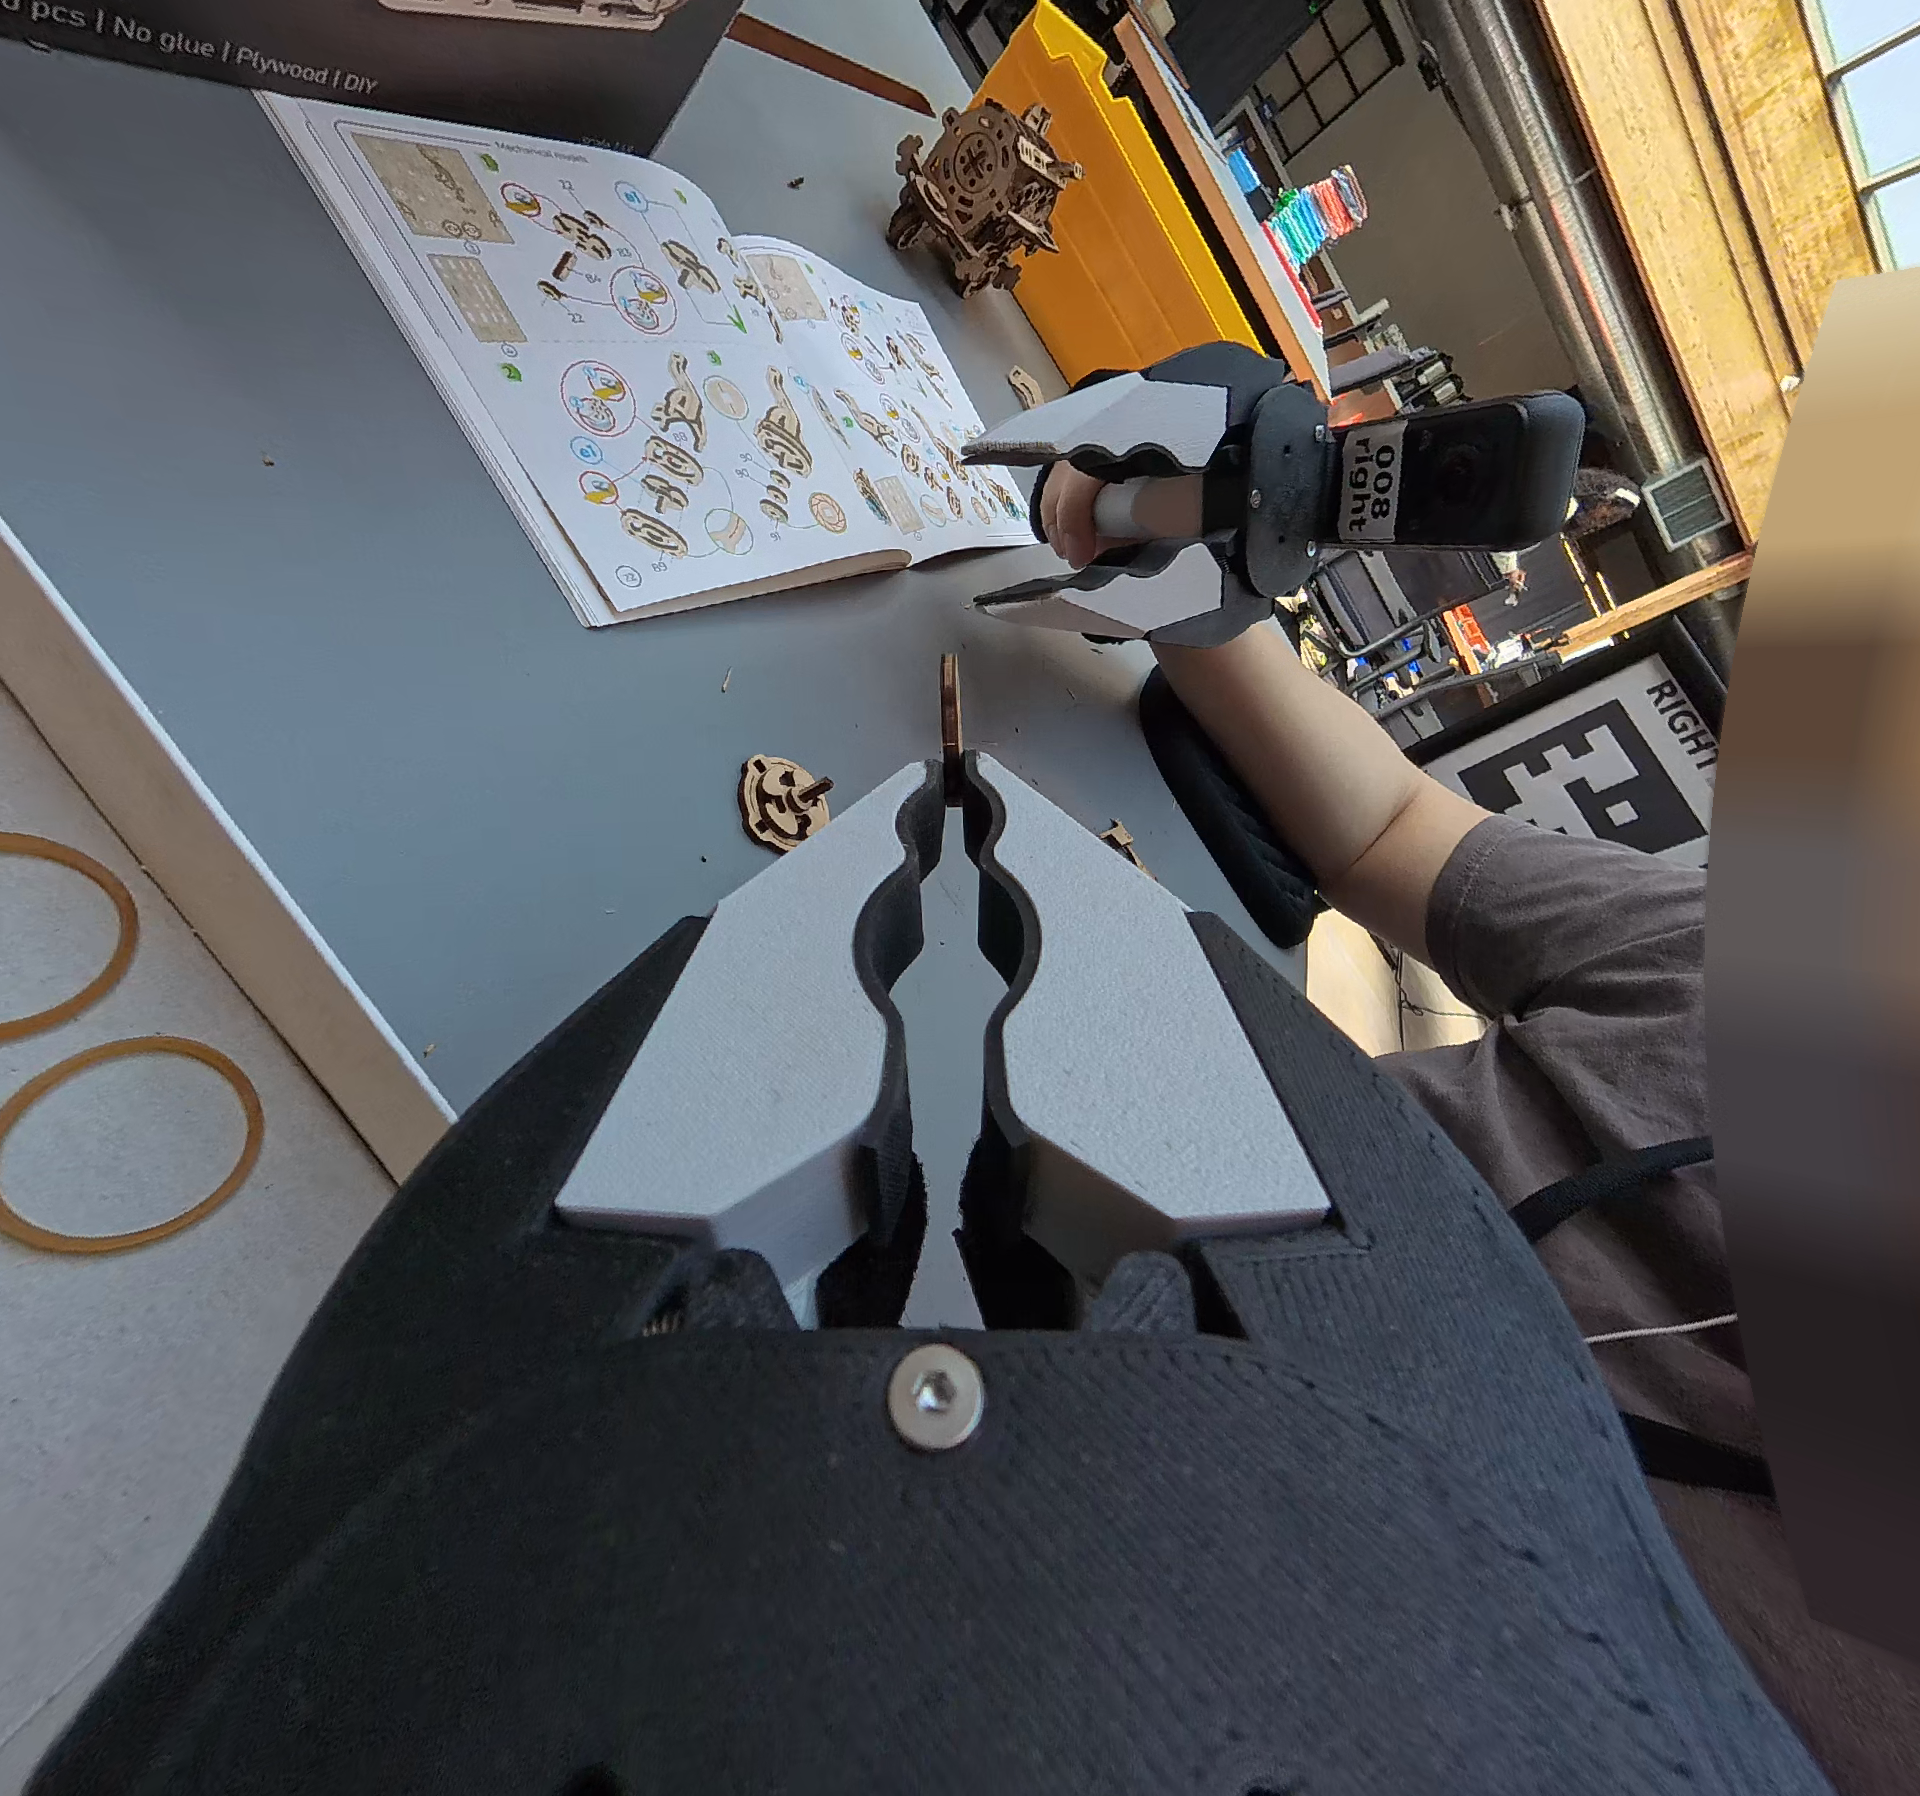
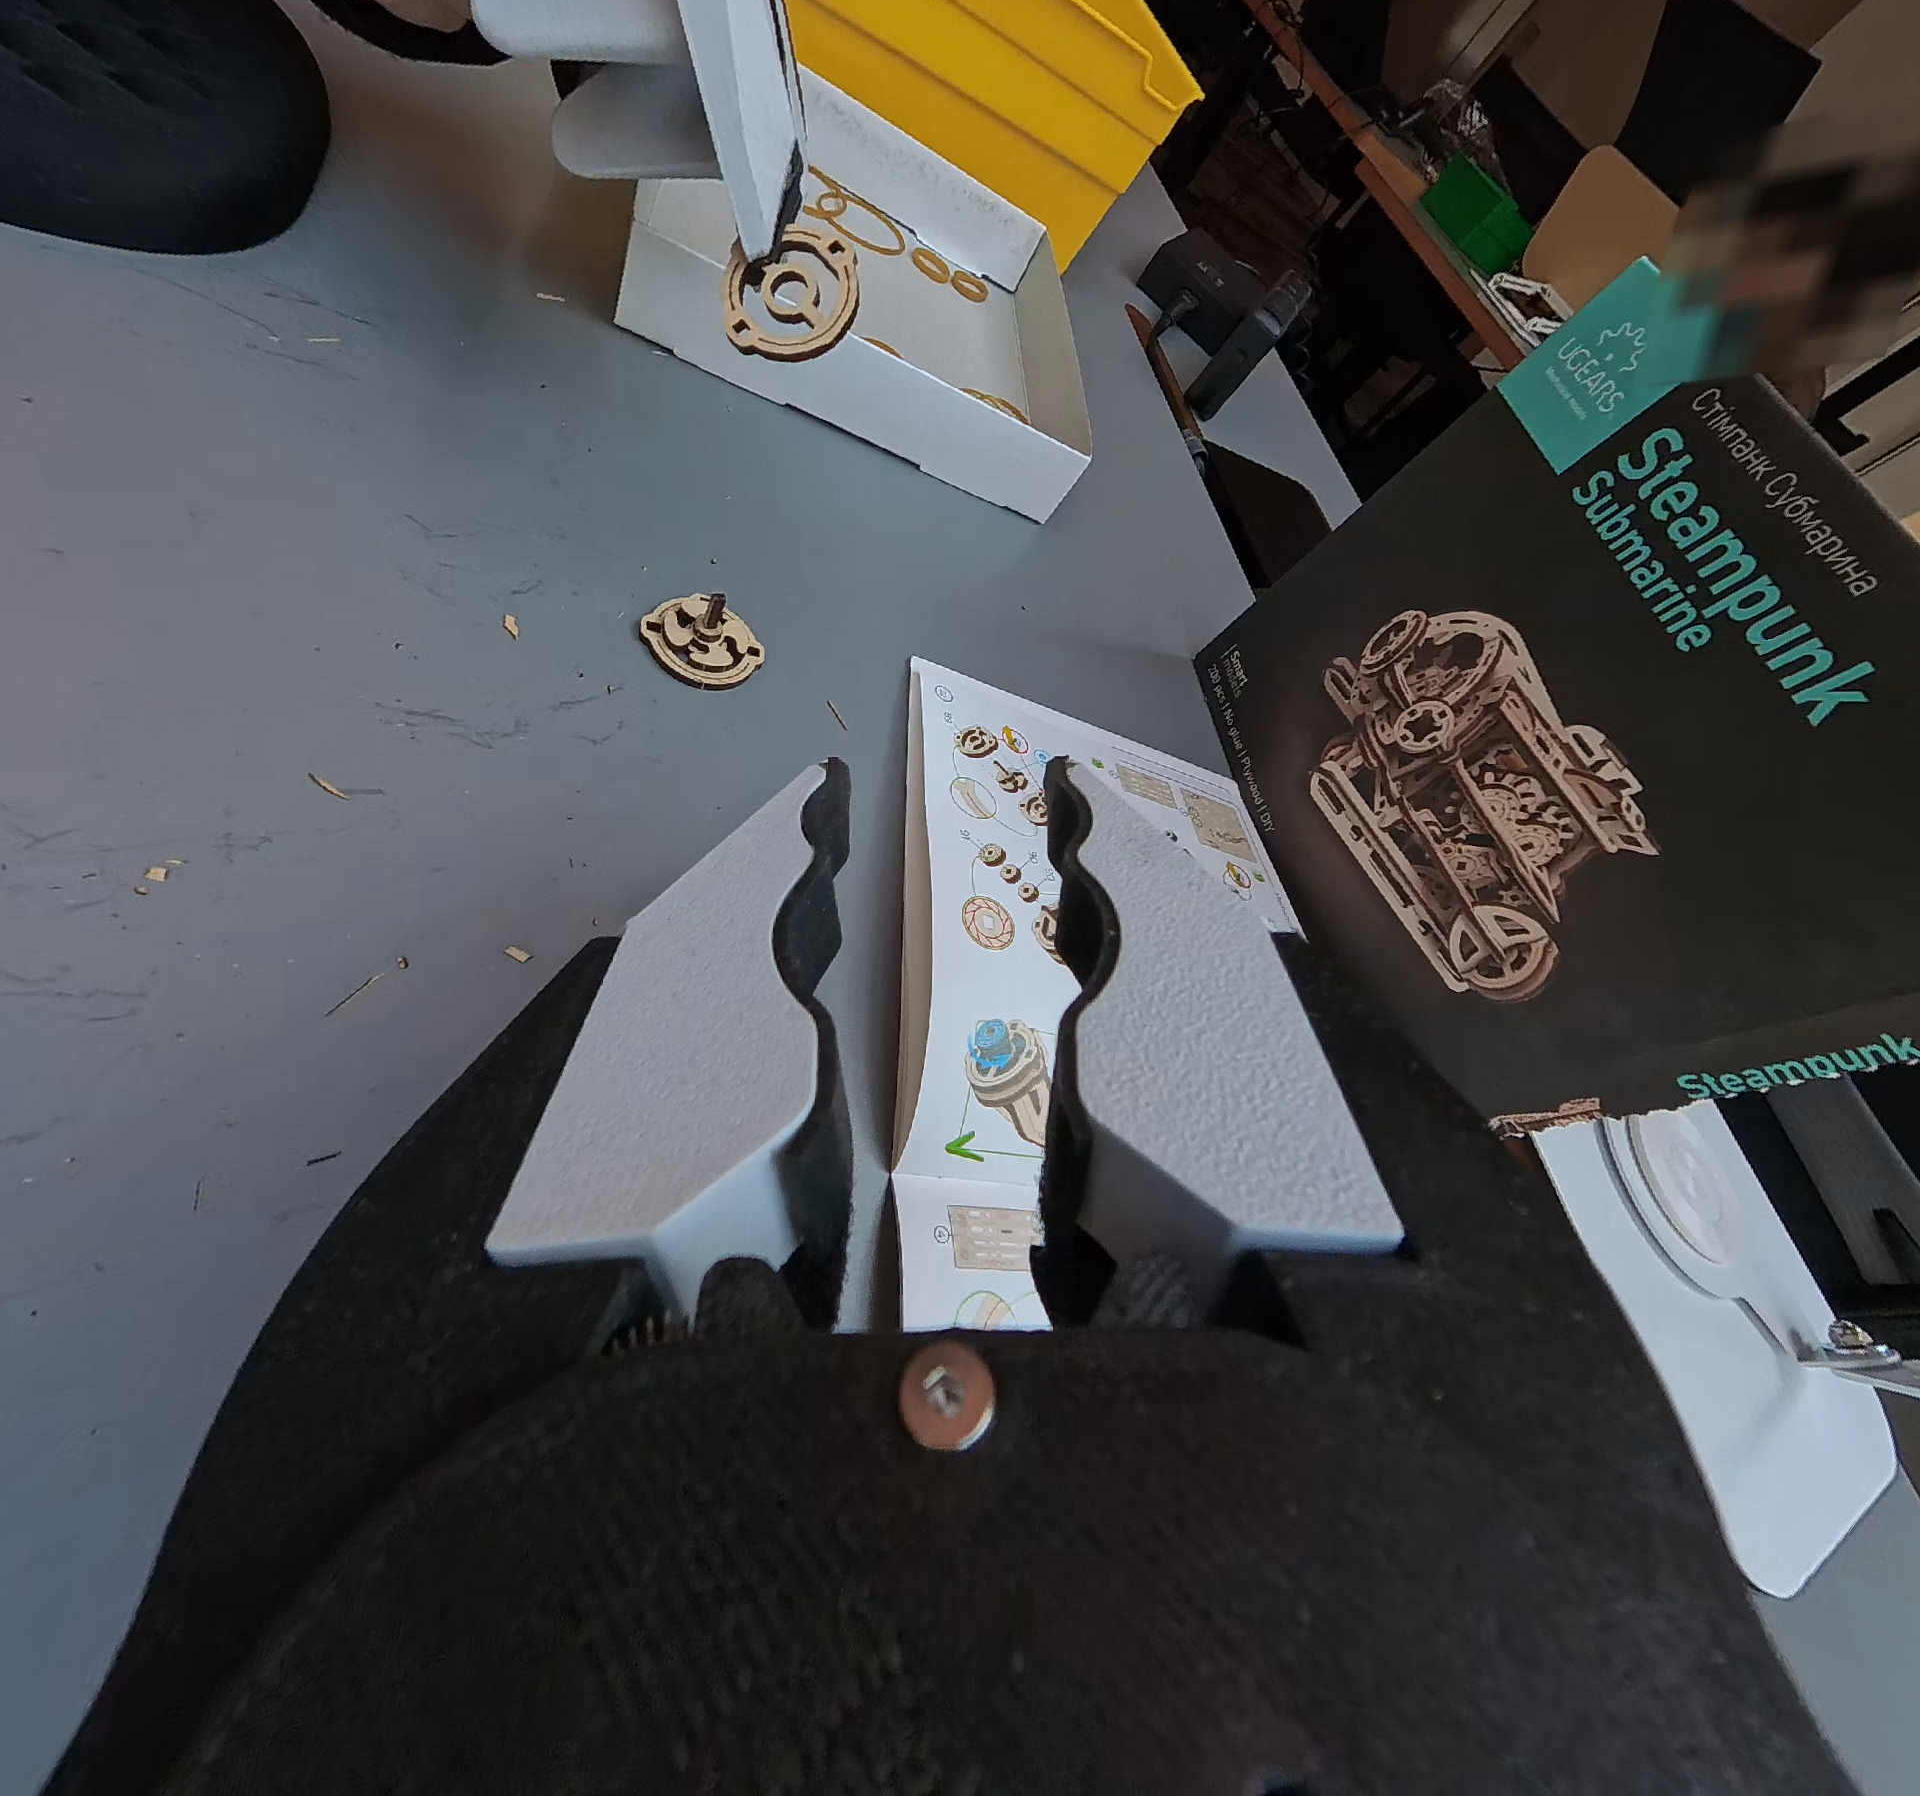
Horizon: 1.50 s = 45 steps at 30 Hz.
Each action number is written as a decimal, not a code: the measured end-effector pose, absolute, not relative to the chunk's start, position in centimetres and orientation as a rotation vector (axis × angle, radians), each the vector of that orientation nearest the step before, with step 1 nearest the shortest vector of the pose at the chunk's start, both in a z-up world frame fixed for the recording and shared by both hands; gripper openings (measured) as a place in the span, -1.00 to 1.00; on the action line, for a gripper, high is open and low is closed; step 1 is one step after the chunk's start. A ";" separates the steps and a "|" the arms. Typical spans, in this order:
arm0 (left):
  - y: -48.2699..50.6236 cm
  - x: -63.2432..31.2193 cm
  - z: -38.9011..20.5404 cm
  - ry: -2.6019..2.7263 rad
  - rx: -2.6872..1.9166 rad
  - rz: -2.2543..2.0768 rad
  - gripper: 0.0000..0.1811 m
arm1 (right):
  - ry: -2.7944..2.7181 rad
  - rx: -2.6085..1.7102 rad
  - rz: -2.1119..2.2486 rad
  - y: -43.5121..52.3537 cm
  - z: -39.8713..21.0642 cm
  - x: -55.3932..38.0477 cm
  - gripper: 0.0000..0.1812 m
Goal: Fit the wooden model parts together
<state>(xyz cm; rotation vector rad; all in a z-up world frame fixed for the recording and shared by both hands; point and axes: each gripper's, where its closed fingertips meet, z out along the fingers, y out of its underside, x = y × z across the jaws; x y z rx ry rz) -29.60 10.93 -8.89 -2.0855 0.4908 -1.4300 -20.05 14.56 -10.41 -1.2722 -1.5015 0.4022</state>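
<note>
My left gripper (image 1: 954,772) is shut on a flat round wooden ring part (image 1: 951,707), held edge-on above the grey table (image 1: 312,707). In the right wrist view the same gripper (image 2: 774,234) hangs from the top and holds the ring (image 2: 831,312) by its rim, in front of a white box. A small wooden part with an upright peg (image 1: 784,801) lies on the table just left of my left fingertips; it also shows in the right wrist view (image 2: 704,643). My right gripper (image 2: 945,770) is open and empty, low over the instruction booklet (image 2: 987,915). It shows farther off in the left wrist view (image 1: 977,525).
An open booklet (image 1: 675,375), a black model box (image 2: 1558,759), a built wooden model (image 1: 977,188) and a yellow bin (image 1: 1122,219) stand around. A white box (image 2: 935,416) holds rubber bands (image 1: 125,1144). A black foam pad (image 2: 135,84) lies near the edge. Wood chips lie scattered. My right fingertips sit around 11 centimeters from my left ones.
</note>
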 end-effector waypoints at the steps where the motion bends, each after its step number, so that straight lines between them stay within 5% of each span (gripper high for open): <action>1: 11.0 -29.6 -8.9 0.489 -2.084 -1.430 -1.00 | -1.503 -1.274 0.404 14.6 -10.5 -20.1 -0.59; 45: 3.8 -27.1 -16.1 0.729 -2.631 -1.523 -0.99 | -1.562 -1.421 0.541 13.5 -13.0 -20.8 -0.58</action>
